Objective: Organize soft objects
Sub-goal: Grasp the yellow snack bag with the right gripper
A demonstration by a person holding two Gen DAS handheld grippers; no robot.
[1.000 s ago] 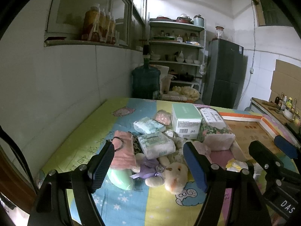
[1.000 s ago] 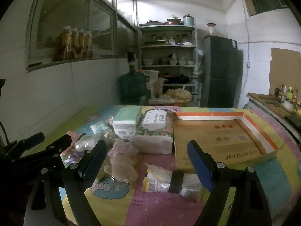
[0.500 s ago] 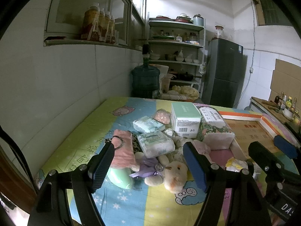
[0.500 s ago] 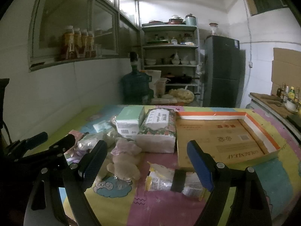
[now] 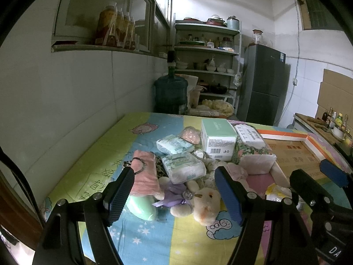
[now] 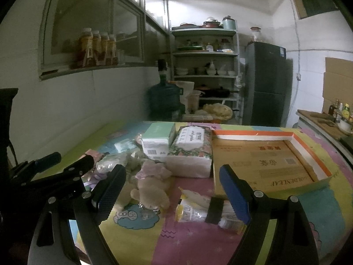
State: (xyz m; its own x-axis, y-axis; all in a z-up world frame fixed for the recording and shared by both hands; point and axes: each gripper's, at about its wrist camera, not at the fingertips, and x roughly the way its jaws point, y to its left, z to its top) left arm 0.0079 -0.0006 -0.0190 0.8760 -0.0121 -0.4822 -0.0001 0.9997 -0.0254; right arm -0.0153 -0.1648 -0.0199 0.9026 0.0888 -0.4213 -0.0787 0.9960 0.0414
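A heap of soft things lies on the colourful tablecloth (image 5: 154, 238): a cream plush toy (image 5: 204, 203), a pink cloth (image 5: 144, 173), tissue packs (image 5: 183, 169), a green box (image 5: 218, 141) and a floral tissue pack (image 5: 253, 148). My left gripper (image 5: 174, 195) is open and empty, just in front of the plush toy. My right gripper (image 6: 173, 195) is open and empty, above a plush toy (image 6: 152, 187) and a banded plastic packet (image 6: 207, 211). An open cardboard tray (image 6: 264, 163) lies at the right.
A white tiled wall (image 5: 66, 110) runs along the table's left side. A blue water jug (image 5: 171, 95), shelves (image 5: 205, 70) and a dark fridge (image 5: 262, 86) stand beyond the far edge. A counter with bottles (image 5: 331, 121) is at the far right.
Both grippers have shifted slightly; the heap sits a little lower and closer in the views. Nothing was taken hold of or let go.
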